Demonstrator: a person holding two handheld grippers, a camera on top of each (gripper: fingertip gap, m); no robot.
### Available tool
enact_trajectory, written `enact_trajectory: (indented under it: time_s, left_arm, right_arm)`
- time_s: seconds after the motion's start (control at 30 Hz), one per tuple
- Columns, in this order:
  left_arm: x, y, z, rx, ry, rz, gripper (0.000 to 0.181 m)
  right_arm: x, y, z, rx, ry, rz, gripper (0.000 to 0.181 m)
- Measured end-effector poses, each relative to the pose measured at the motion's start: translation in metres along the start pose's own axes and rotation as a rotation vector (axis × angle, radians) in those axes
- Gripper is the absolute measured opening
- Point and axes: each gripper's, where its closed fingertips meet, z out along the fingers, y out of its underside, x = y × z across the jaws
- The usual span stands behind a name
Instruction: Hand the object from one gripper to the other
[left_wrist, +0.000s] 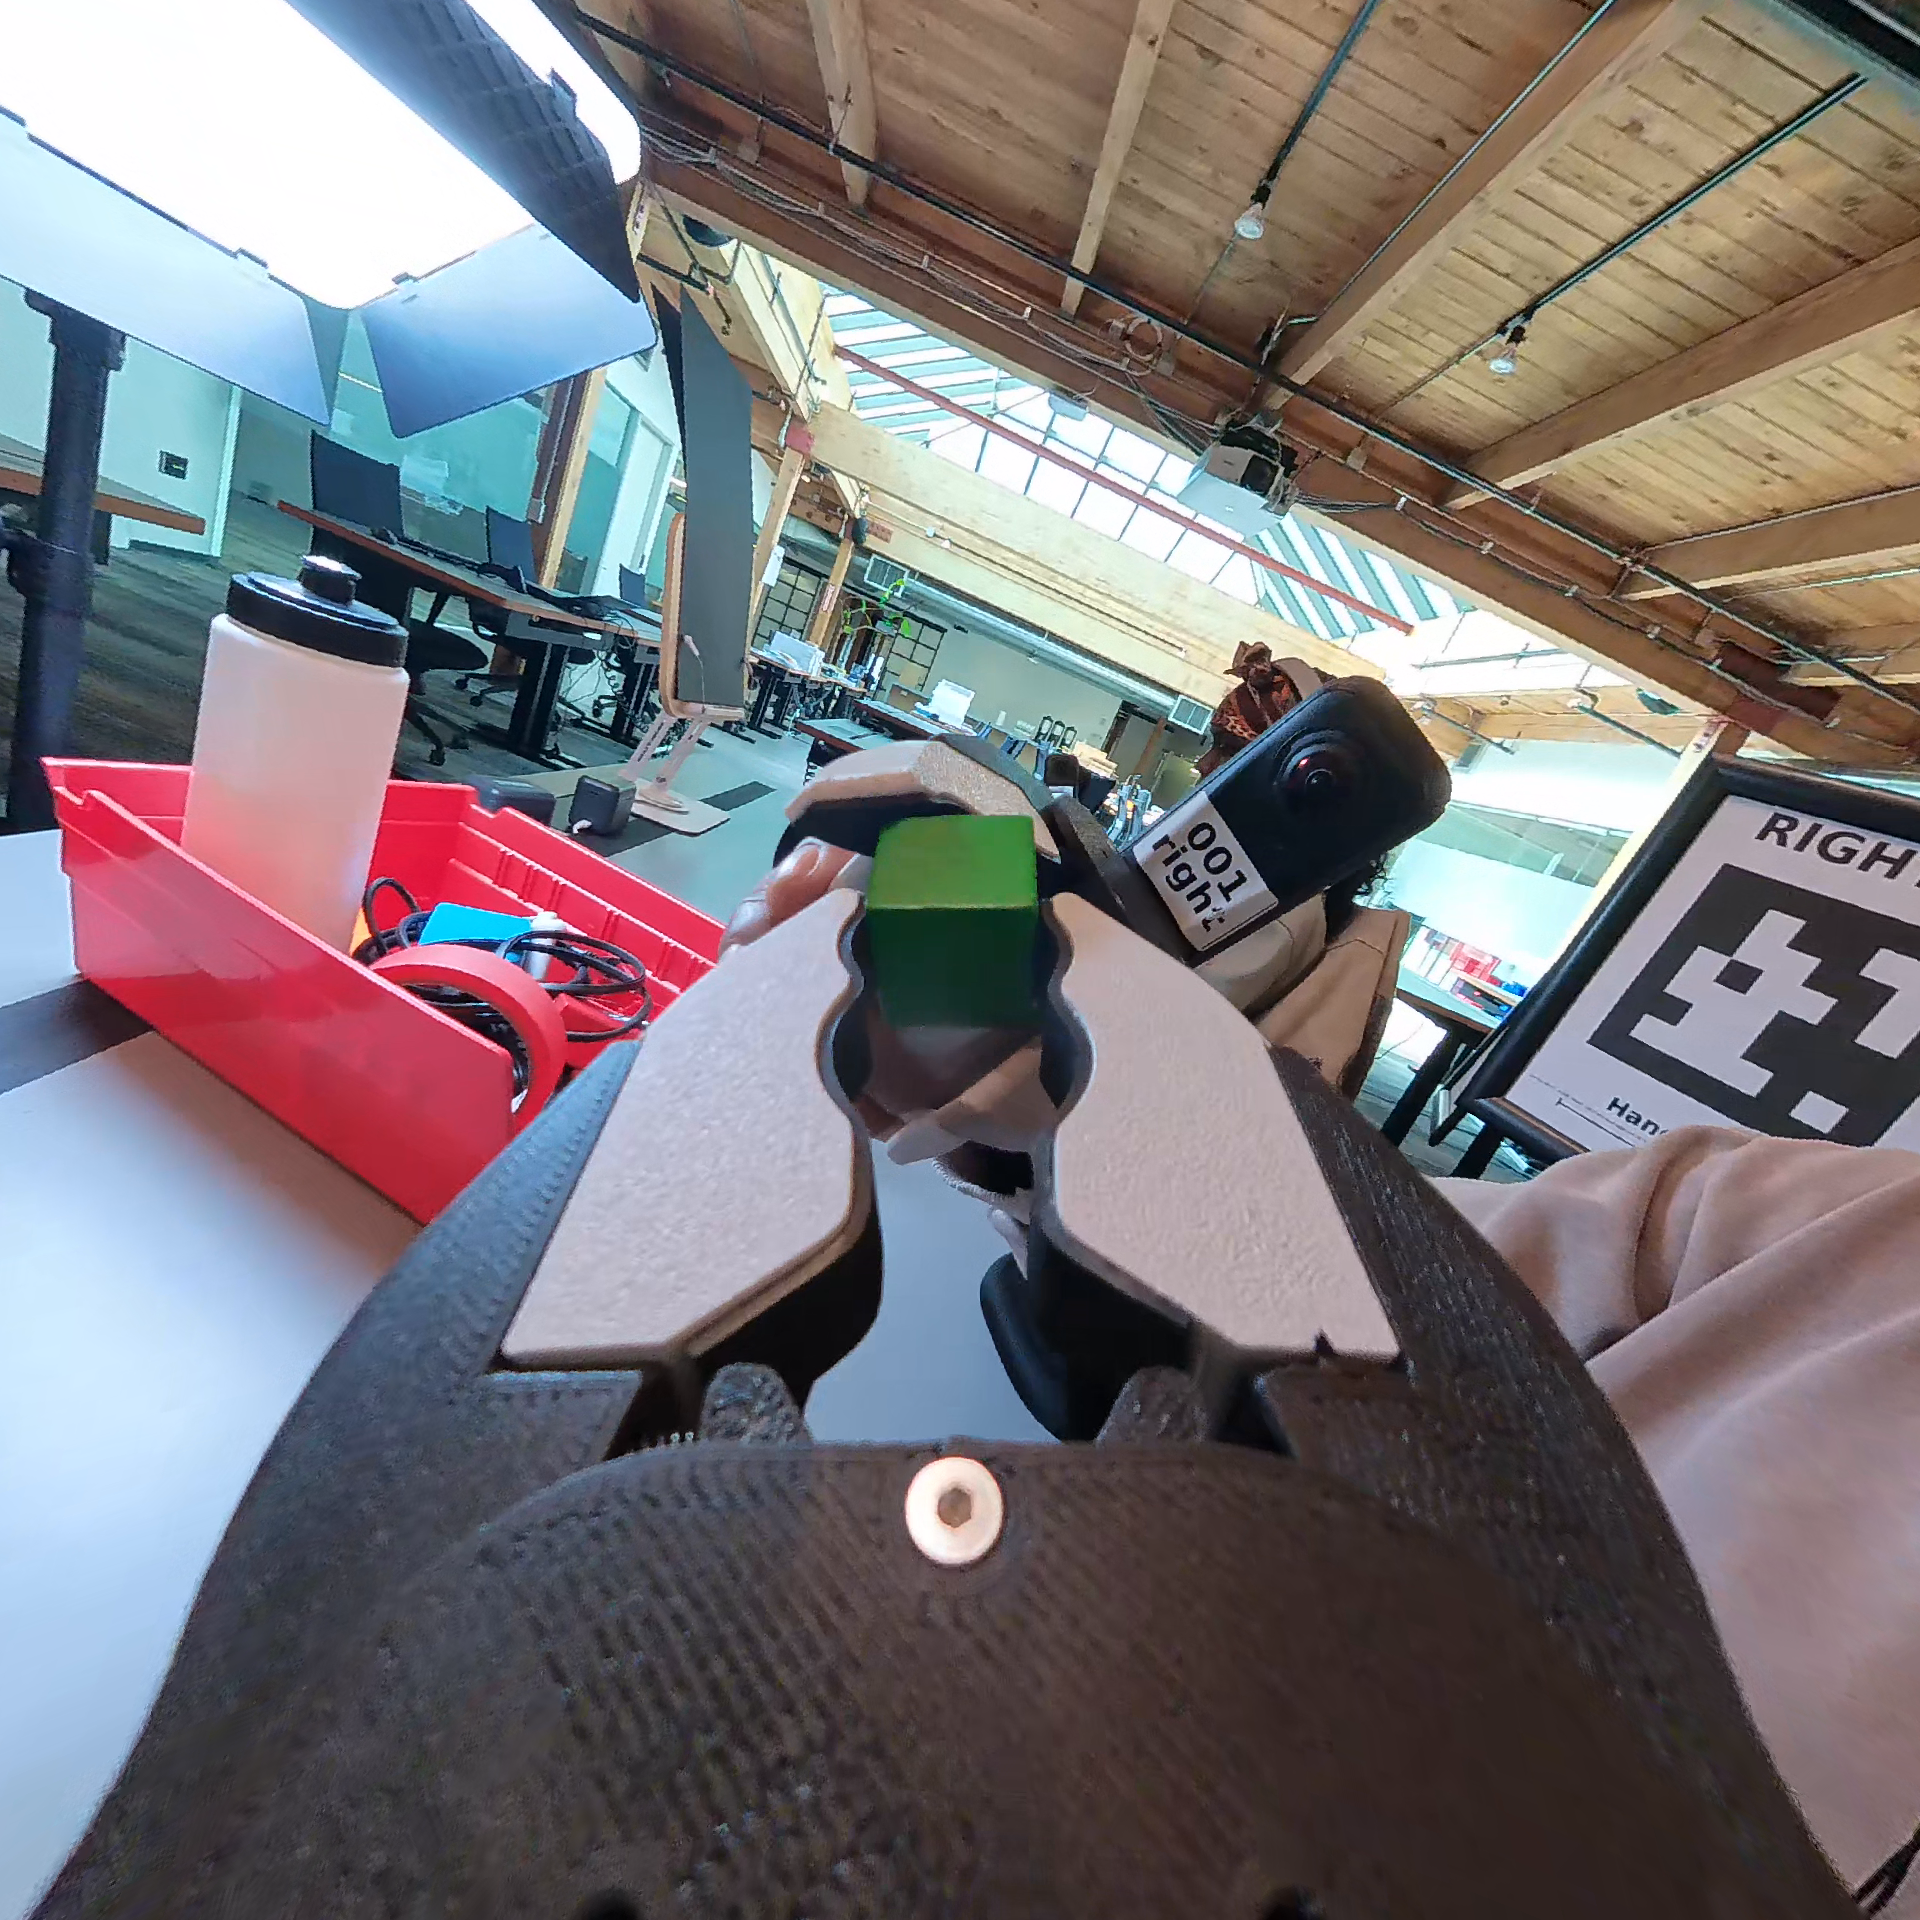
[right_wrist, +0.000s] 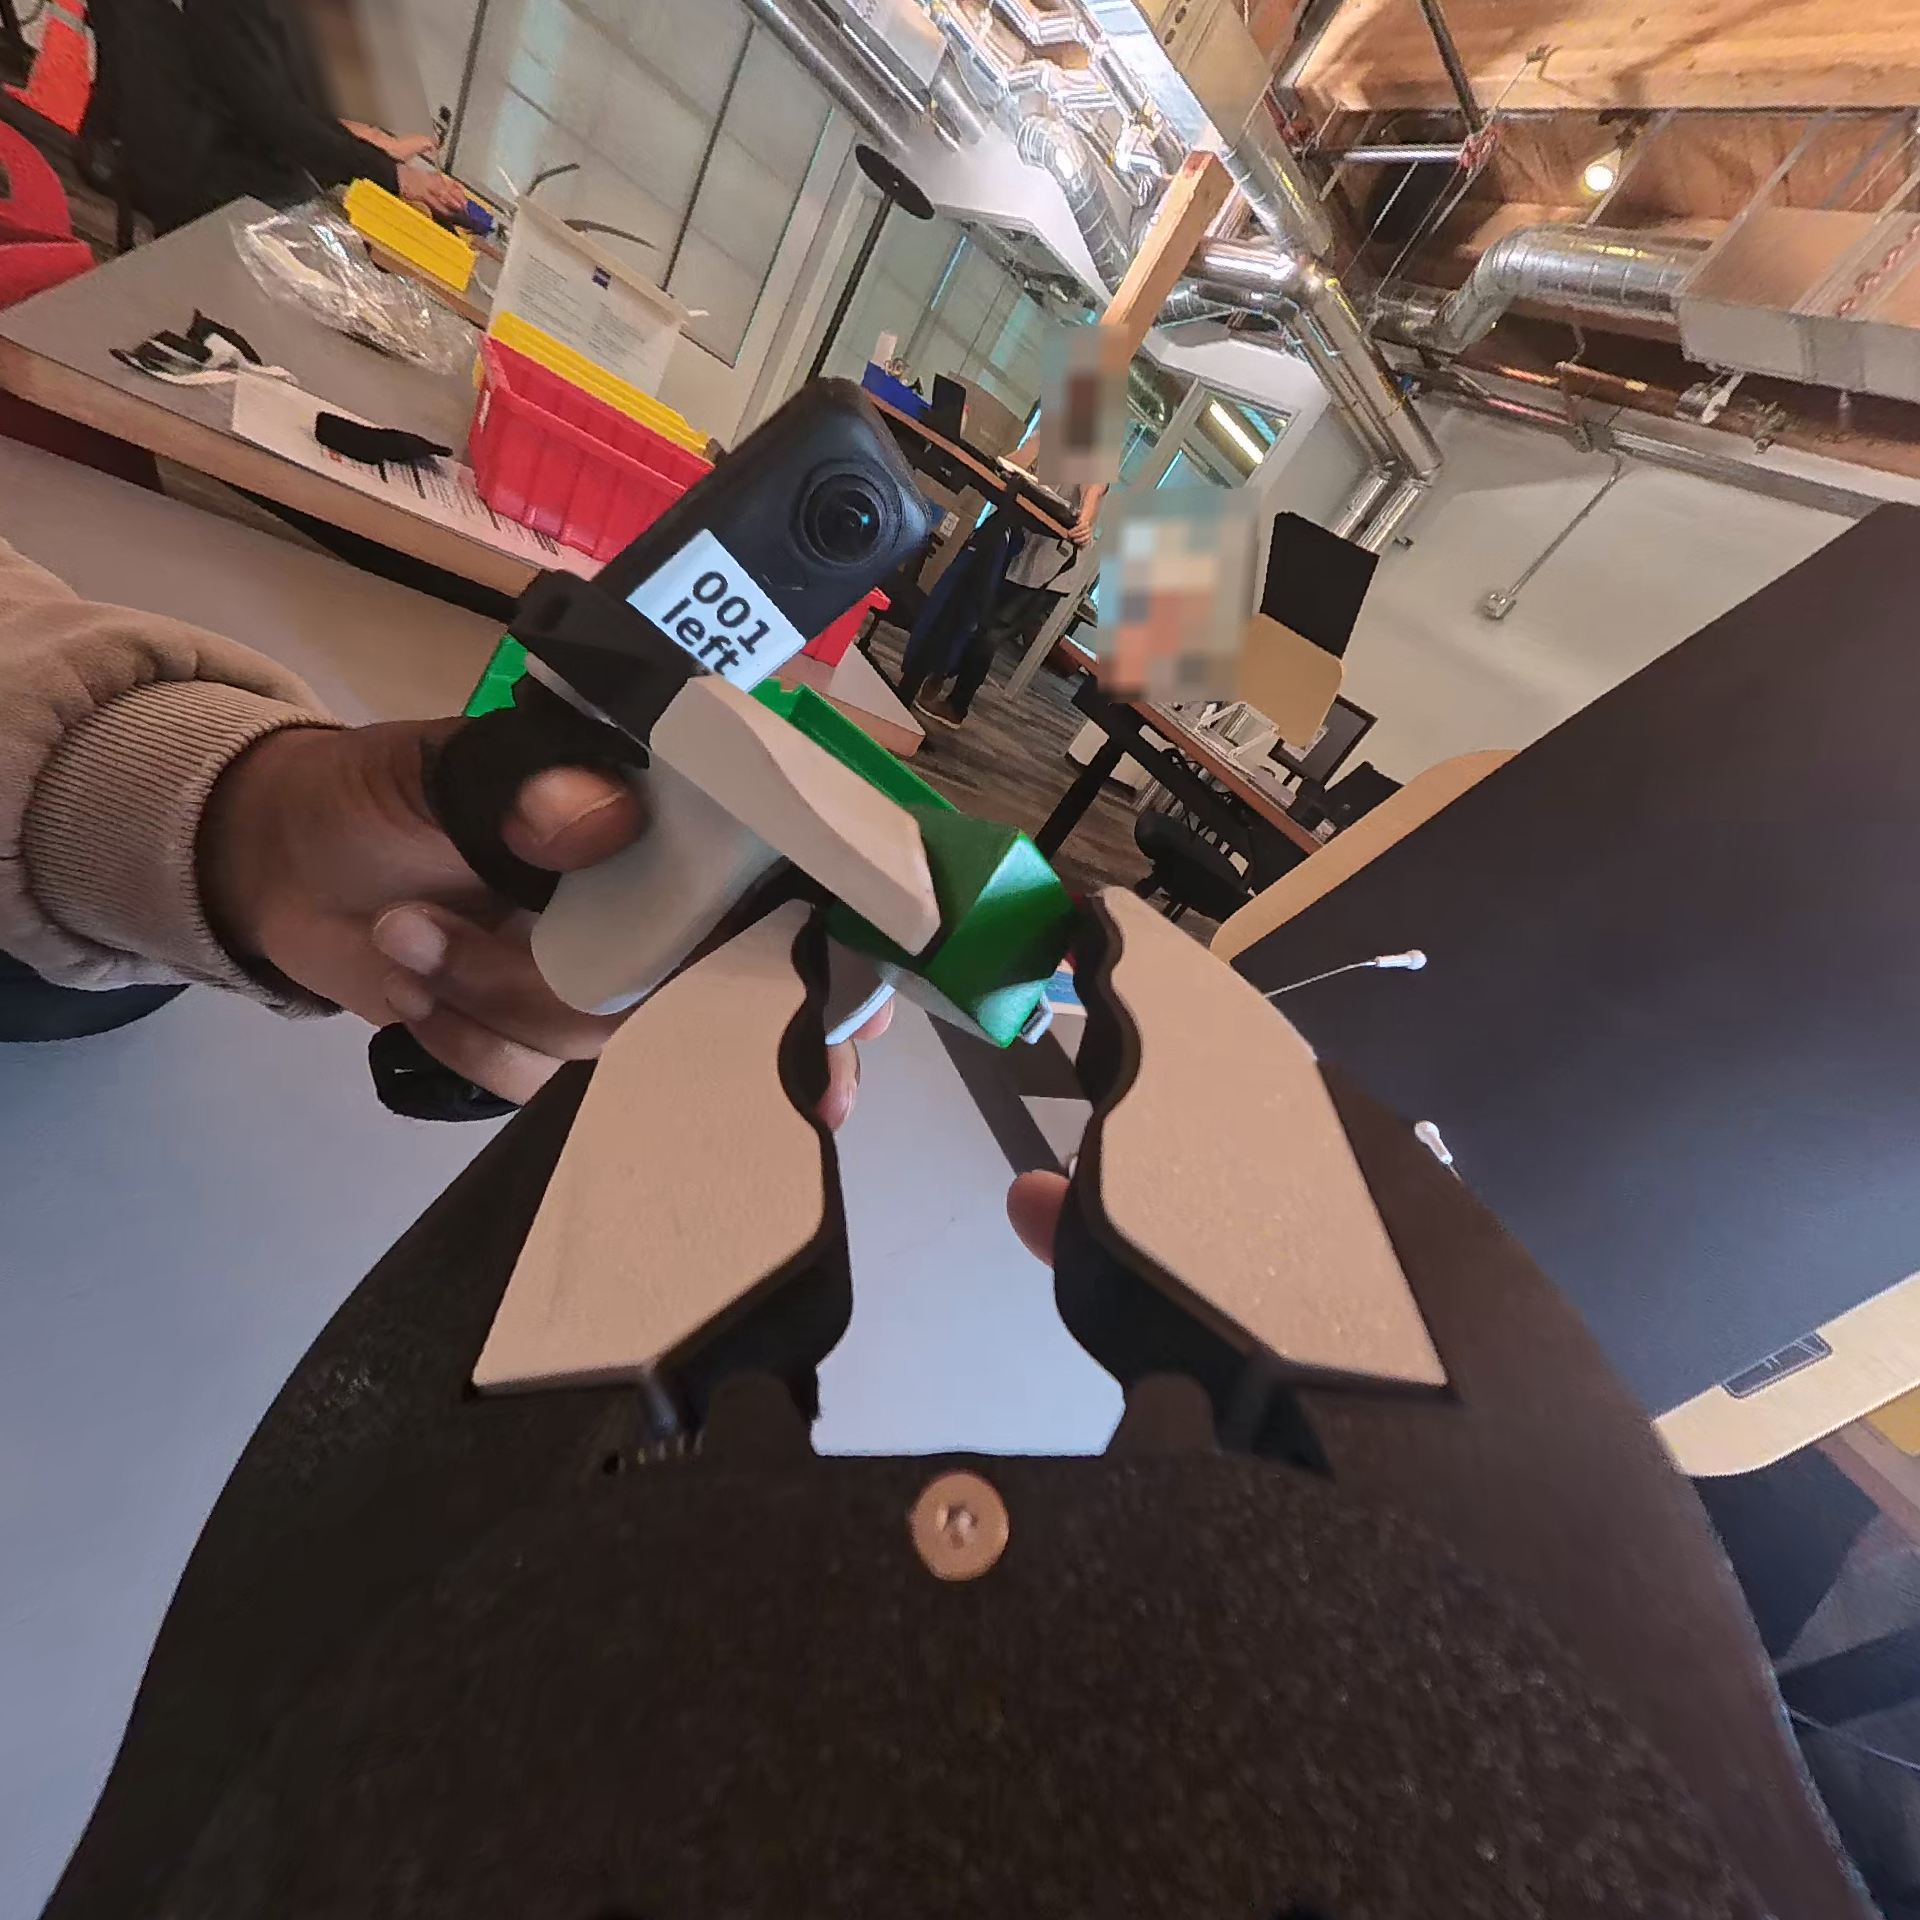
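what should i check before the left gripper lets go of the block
1. Block clamped by left gripper: ok.
2. Block sits between right gripper fingers: ok.
3. Right gripper shut firmly on block: cannot tell.
4. The two grippers' fingers on different faces of block: ok.
5. Block held up off table: ok.
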Motion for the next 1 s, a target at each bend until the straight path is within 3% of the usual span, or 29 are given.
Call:
enact_trajectory:
  time_s: [0.13,0.23,0.4,0.53,0.73,0.83,1.0]
  left_arm:
    - [0.002,-0.001,-0.002,0.001,0.019,0.024,0.029]
    - [0.006,-0.010,-0.006,-0.026,0.014,0.159,0.047]
    - [0.003,-0.003,-0.022,-0.316,-0.145,0.788,0.063]
    - [-0.003,0.010,-0.029,-0.490,-0.235,1.243,0.063]
    - [0.000,0.012,-0.018,-0.406,-0.322,1.580,0.061]
    - [0.000,0.015,-0.015,-0.393,-0.352,1.665,0.061]
    - [0.001,0.020,-0.015,-0.394,-0.311,1.585,0.059]
  right_arm:
    - [0.000,-0.001,0.000,-0.002,0.007,-0.017,0.045]
    - [0.008,0.002,-0.004,-0.033,0.014,-0.018,0.045]
    - [0.007,0.015,-0.012,-0.139,-0.080,0.020,0.045]
    - [-0.011,0.022,-0.017,-0.204,-0.269,0.248,0.045]
    - [-0.019,-0.001,-0.022,-0.093,-0.451,0.609,0.045]
    - [-0.025,-0.007,-0.025,-0.090,-0.538,0.746,0.045]
    - [-0.041,-0.004,-0.026,-0.135,-0.663,0.869,0.045]
